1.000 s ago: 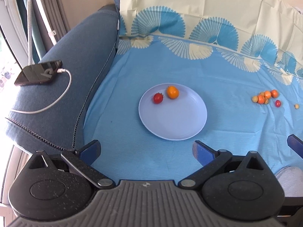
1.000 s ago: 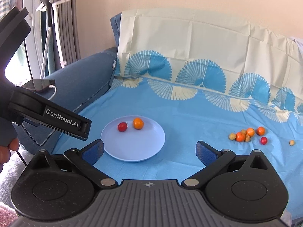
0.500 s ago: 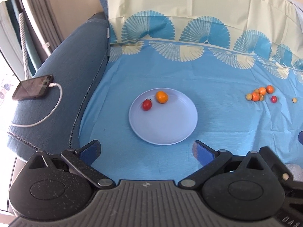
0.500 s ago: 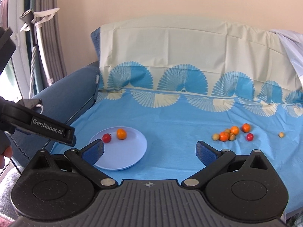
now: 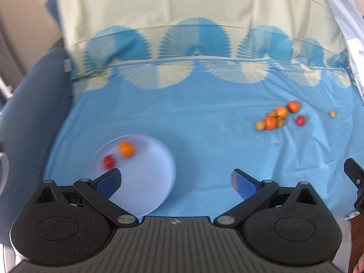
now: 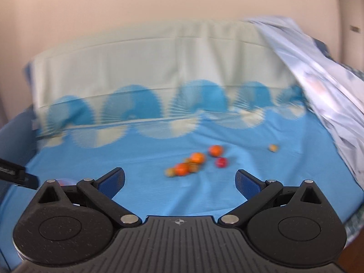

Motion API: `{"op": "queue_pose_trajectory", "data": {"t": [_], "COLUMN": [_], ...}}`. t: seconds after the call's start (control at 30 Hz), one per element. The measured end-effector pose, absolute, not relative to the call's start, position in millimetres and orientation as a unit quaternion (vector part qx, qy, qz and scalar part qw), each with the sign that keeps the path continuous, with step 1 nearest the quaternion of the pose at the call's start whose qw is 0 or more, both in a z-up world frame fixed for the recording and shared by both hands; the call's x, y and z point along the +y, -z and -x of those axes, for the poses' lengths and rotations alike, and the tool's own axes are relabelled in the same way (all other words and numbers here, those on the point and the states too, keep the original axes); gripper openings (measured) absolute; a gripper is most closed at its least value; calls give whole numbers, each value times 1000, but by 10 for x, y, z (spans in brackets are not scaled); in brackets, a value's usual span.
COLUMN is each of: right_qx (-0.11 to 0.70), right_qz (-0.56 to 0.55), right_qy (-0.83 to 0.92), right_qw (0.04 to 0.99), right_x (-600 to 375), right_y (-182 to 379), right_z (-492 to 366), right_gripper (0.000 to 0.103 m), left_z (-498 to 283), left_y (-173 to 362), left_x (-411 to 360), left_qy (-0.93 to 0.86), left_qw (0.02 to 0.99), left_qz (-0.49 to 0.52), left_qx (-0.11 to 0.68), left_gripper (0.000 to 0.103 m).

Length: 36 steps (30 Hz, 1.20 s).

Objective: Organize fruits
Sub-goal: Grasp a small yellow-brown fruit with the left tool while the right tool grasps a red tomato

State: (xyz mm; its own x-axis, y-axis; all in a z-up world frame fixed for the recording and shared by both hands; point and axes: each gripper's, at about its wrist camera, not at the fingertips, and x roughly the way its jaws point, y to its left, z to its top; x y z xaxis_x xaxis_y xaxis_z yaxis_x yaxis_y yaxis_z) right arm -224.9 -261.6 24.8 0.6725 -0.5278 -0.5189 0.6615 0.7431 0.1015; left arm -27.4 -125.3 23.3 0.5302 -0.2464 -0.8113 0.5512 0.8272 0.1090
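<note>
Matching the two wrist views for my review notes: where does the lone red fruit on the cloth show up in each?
Left wrist: red fruit at upper right, just right of the orange cluster.
Right wrist: red fruit near centre, just right of the orange cluster.
Shared landmark: that cluster on the blue cloth.

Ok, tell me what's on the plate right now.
On the plate sit two fruits, apart: an orange one and a smaller red one. The left gripper, open, hides the plate's near edge, so anything there cannot be seen.
</note>
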Motion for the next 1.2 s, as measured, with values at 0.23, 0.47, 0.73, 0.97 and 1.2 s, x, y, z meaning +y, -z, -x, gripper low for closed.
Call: {"op": "queue_pose_trajectory", "data": {"t": [0.23,0.47,0.73,0.97,1.2], "right_qx": [245,279,323,335,330], "right_qz": [-179,-188,-148,-122,-94], "right_qy": [392,382,321,308,270], "right_qw": [868,861,878,882,900], "right_x": [-3569,-4318,-4719,-4817,-4658], "right_y": [170,763,1380,1728,1615], "right_z": [2218,1801,1084,780,779], "right_gripper": [102,102,102,102,34], "left_z": [-53,-425,-791,-874,-681], "left_y": [355,1164,1631,1719,1579], "left_x": [-2311,-3192,-3674,-3712,-3714], "left_qy": [287,332,356,385,408], "left_qw": [821,778,760,760,761], "left_qz": [-218,-271,-284,-255,-251], "left_qx": [442,459,464,457,437], "left_gripper": [103,103,103,91,27]}}
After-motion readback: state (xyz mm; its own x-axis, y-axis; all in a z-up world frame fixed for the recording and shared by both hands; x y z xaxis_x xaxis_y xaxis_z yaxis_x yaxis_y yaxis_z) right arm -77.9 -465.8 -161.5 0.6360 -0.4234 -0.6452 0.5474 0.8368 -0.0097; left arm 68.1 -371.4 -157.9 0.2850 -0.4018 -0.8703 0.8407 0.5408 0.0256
